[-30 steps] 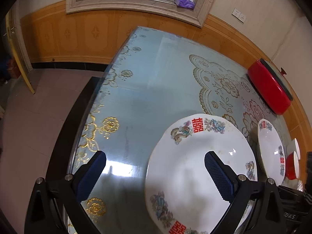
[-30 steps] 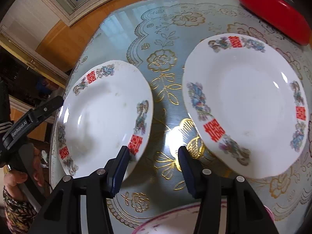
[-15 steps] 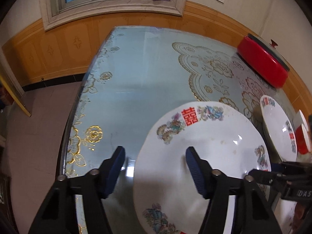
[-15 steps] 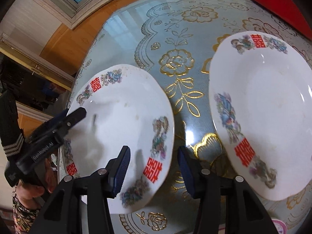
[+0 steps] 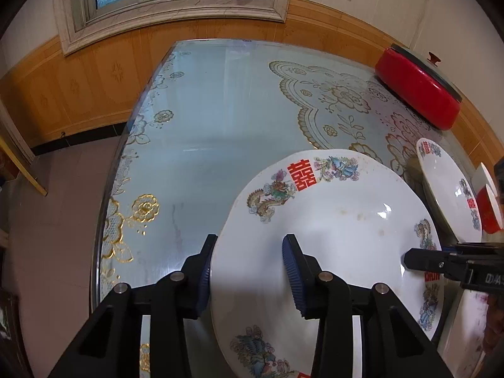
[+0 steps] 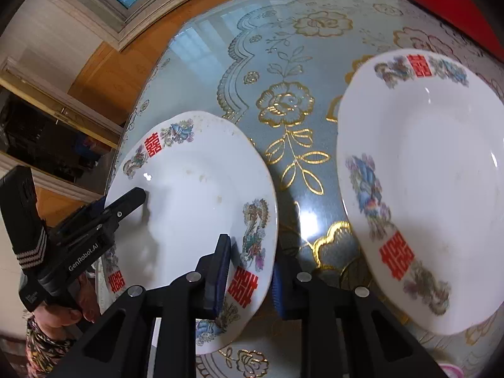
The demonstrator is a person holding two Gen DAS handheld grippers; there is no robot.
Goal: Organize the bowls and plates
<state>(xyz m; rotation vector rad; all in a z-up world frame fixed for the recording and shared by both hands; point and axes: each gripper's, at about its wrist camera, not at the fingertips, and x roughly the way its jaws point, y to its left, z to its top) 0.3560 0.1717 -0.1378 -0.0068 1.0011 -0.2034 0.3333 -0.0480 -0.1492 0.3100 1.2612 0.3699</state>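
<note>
A white plate with red characters and a dragon print lies on the glass-topped table. My left gripper straddles its left rim. The outer pad is at the edge and the inner pad is over the plate's well, with the jaws closing. In the right wrist view the same plate looks tilted. My right gripper is closing with its pads on the opposite rim, over a red character. A second matching plate lies apart to the right.
A red lidded pot stands at the table's far right. Small red-and-white bowls sit beyond the second plate. The table edge drops to the floor on the left. A person's hand holds the left gripper's handle.
Both pairs of jaws have narrowed around opposite rims of the plate. The plate's rim, earlier beside the right gripper's left finger, now sits between its fingers. The left gripper rolled and sank slightly.
</note>
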